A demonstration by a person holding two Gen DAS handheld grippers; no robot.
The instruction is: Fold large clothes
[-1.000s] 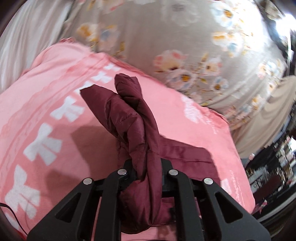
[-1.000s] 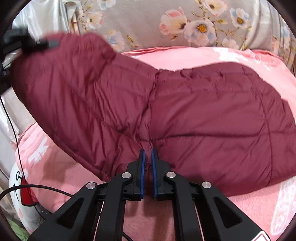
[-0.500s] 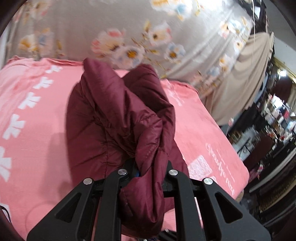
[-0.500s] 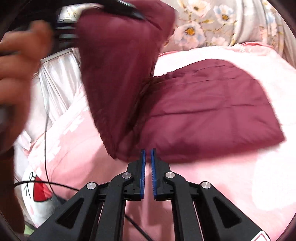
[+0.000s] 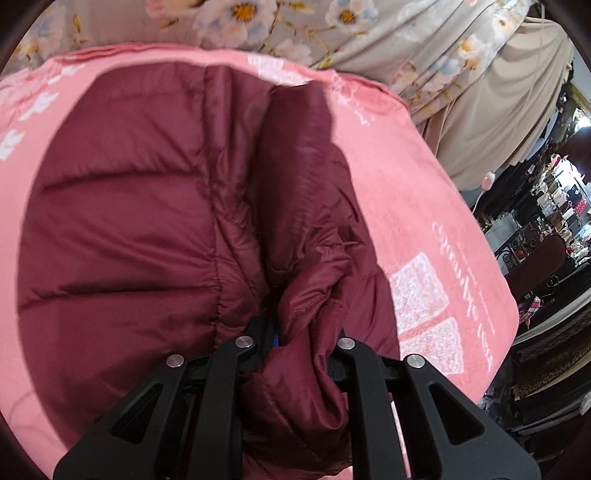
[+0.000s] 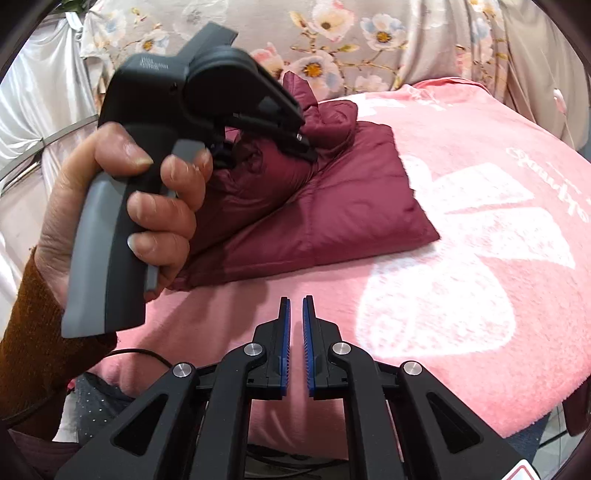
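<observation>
Left wrist view: the left gripper [image 5: 295,332] is clamped on a bunched fold of a dark maroon quilted puffer jacket [image 5: 140,229]. The jacket lies across a pink fleece blanket with white bow patterns [image 5: 424,206], and the pinched part is draped over the flatter body of the garment. A grey floral curtain [image 5: 369,33] hangs behind.

Right wrist view: the right gripper [image 6: 295,314] hovers over bare pink blanket, its blue-padded jaws nearly together with nothing between them. Beyond it the jacket [image 6: 351,206] sits folded into a thick, roughly rectangular pad. A hand in a rust-brown sleeve [image 6: 147,206] holds the left gripper's handle over the jacket's far edge.

The jacket looks light, soft and puffy, with a smooth shell that is probably slippery. It would likely spring back open, so a seam or doubled edge seems the firmest hold.
</observation>
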